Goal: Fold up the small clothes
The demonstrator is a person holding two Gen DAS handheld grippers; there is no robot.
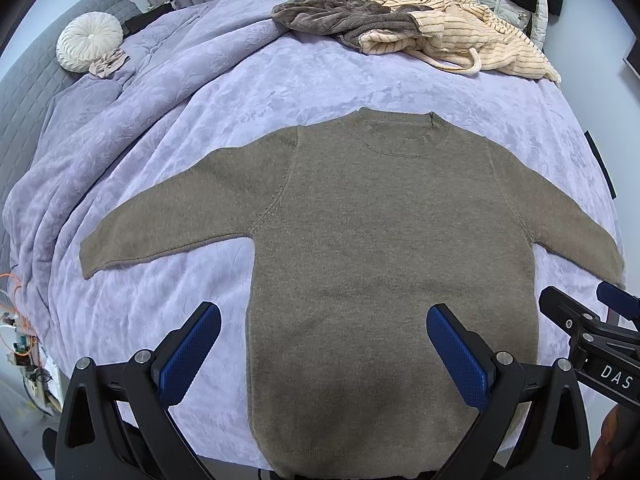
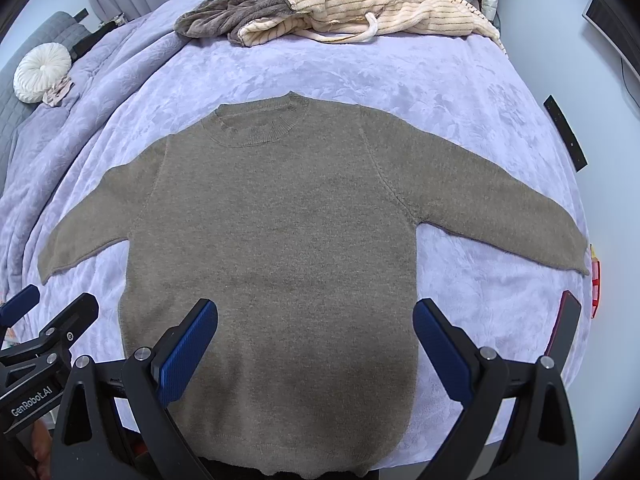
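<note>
An olive-brown knit sweater point(image 1: 380, 248) lies flat on the lilac bedspread point(image 1: 248, 92), neck away from me, both sleeves spread out to the sides. It also shows in the right wrist view point(image 2: 272, 240). My left gripper point(image 1: 324, 316) is open and empty, held above the sweater's lower left body. My right gripper point(image 2: 316, 312) is open and empty above the lower right body. Each gripper shows at the edge of the other's view, the right one point(image 1: 588, 320) and the left one point(image 2: 44, 324). The hem hangs near the bed's front edge.
A heap of cream striped and grey-brown fleece clothes point(image 1: 420, 28) lies at the far end of the bed point(image 2: 460, 92). A round white cushion point(image 1: 89, 41) sits at the far left. A dark phone-like object point(image 2: 564, 324) lies near the right edge.
</note>
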